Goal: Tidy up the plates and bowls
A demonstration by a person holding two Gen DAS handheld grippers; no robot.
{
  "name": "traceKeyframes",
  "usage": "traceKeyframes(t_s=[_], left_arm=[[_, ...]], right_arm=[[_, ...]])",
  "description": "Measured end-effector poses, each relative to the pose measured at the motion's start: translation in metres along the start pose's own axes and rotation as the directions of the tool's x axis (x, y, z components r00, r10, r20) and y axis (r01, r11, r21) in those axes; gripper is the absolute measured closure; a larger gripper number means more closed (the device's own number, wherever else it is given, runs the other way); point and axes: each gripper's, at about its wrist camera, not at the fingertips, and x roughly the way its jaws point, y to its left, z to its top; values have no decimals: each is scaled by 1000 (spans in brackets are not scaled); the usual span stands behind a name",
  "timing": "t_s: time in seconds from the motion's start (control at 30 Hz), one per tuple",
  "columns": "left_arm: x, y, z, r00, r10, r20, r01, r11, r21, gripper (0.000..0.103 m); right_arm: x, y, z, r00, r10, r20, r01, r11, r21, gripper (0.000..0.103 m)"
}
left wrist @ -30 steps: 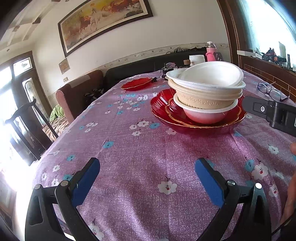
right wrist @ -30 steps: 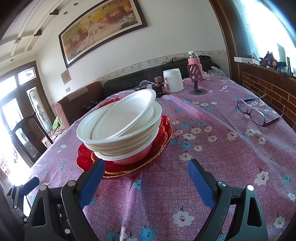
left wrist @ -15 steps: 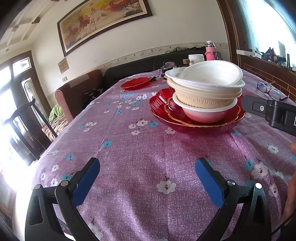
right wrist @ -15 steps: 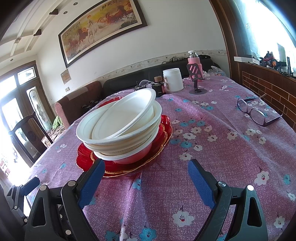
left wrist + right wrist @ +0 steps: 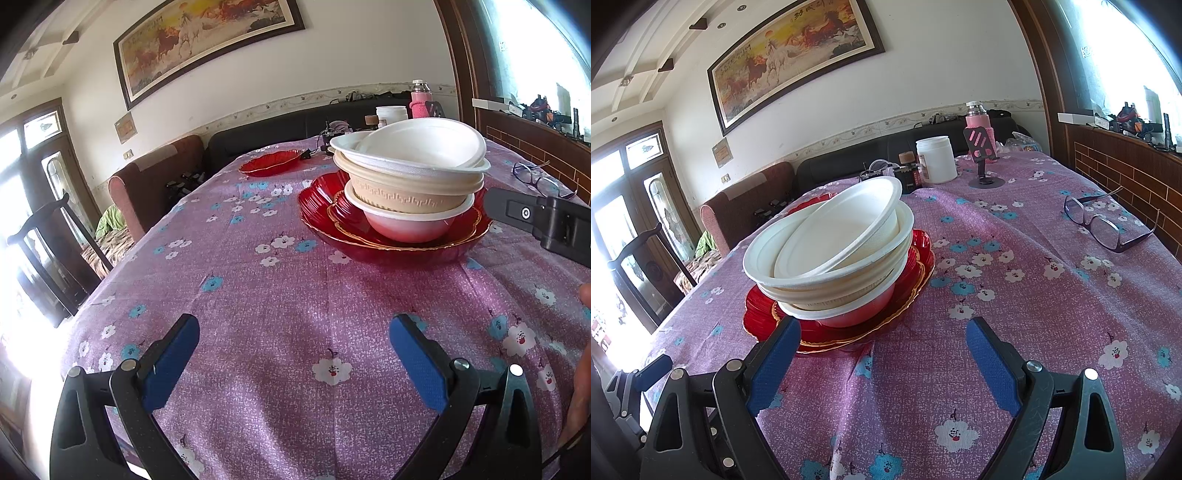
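Red plates (image 5: 391,243): three, two stacked | bowls (image 5: 410,177): four nested | both jaws apart, empty

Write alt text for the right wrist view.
A leaning stack of white bowls sits on red plates on a purple floral tablecloth, just ahead of the open, empty right hand-held gripper. Eyeglasses lie at the right; a white jar stands behind.

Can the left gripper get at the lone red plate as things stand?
Probably yes: the left gripper is open, and only bare tablecloth lies between it and the lone red plate; the bowl stack sits aside.
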Motion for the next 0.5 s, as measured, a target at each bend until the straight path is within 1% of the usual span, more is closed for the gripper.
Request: traceKeyframes(t_s=[0.5], left_arm=[[1,-1,-1,1000,-4,-2,4,1000,3,0]], right_arm=[[0,0,0,1000,0,0,0,1000,0,9]])
